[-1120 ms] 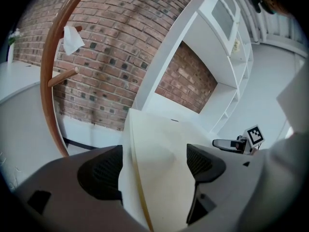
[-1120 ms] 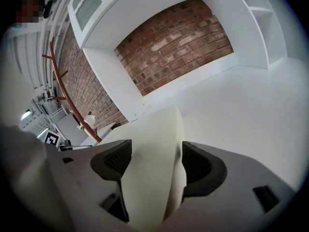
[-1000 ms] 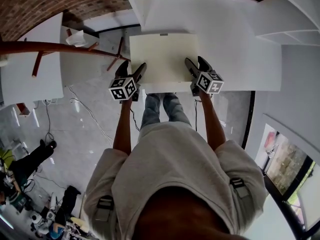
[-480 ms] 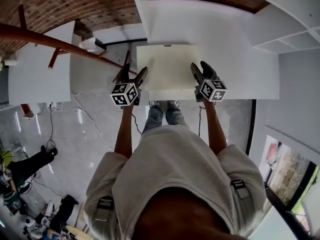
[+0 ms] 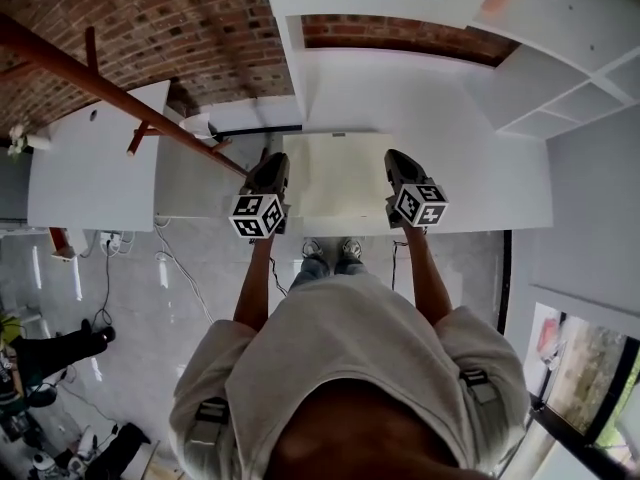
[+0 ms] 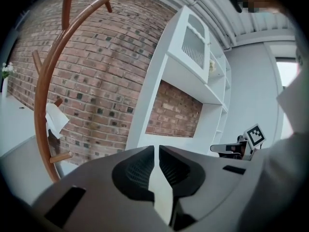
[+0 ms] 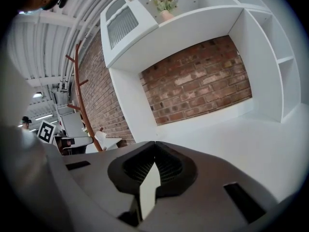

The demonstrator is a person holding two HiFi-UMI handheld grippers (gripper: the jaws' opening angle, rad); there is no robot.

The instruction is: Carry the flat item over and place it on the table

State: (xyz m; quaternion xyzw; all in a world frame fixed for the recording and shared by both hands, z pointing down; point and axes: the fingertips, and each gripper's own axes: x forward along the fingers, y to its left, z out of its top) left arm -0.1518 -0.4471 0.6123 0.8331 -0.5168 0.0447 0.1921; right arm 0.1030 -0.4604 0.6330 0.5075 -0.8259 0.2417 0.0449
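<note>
Board [image 5: 335, 173] hangs level between my hands — left gripper [image 5: 273, 165] and right gripper [image 5: 398, 161] just clamped on opposite edges, long side crosswise.

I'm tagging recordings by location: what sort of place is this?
Probably an indoor studio or workshop room: exposed brick wall, white built-in shelving, and cables trailing over the grey floor.

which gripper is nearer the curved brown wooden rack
Left. The left gripper is close beside the brown wooden rack; the right gripper grips the far edge of the flat cream board.
</note>
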